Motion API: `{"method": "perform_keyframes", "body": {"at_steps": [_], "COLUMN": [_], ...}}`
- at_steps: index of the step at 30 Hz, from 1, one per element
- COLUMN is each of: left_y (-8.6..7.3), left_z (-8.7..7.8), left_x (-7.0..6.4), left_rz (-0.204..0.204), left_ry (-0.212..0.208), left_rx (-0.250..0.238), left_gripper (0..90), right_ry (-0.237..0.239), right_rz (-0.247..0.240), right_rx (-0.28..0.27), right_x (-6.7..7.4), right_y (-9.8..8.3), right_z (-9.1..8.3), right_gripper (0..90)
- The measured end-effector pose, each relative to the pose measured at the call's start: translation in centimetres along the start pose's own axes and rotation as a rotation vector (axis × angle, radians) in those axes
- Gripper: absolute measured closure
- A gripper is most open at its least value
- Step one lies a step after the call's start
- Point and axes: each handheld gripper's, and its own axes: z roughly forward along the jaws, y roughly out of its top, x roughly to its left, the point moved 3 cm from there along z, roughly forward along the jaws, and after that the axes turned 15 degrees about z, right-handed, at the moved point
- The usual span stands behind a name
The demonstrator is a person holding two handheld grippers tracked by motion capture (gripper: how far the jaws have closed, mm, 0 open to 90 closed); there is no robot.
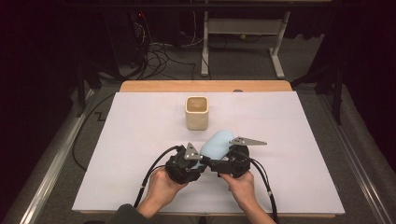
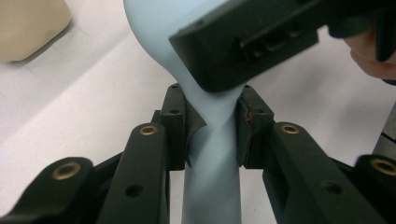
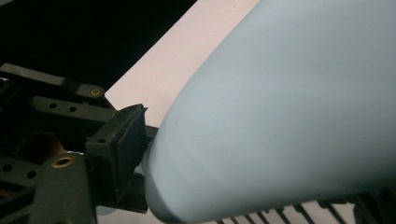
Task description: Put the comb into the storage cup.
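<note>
In the high view, the pale blue soft plastic bottle-shaped object [image 1: 218, 143] is above the white table [image 1: 140, 140], toward its near edge, between the left gripper [image 1: 201, 162] and right gripper [image 1: 211, 164]. In the left gripper view, the left gripper [image 2: 212, 133] is closed on the object's narrow neck [image 2: 212, 154]. In the right gripper view, the object's wide body [image 3: 289, 116] is very close; I cannot tell whether the right jaws press it.

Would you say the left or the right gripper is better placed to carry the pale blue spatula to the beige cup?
Left, probably: the left gripper already clamps the pale blue spatula by its handle, with the beige cup ahead.
</note>
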Motion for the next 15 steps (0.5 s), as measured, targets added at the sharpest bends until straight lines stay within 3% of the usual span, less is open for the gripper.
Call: {"method": "perform_keyframes", "body": {"at_steps": [15], "left_y": [-0.07], "left_z": [-0.51], "left_x": [0.34], "left_rz": [-0.006], "left_ry": [0.011], "left_rx": [-0.011], "left_gripper": [69.5], "right_ry": [0.038], "right_rz": [0.000], "right_rx": [0.026], "right_x": [1.00], "right_y": [0.83], "right_z": [-0.20], "right_gripper": [39.5]}}
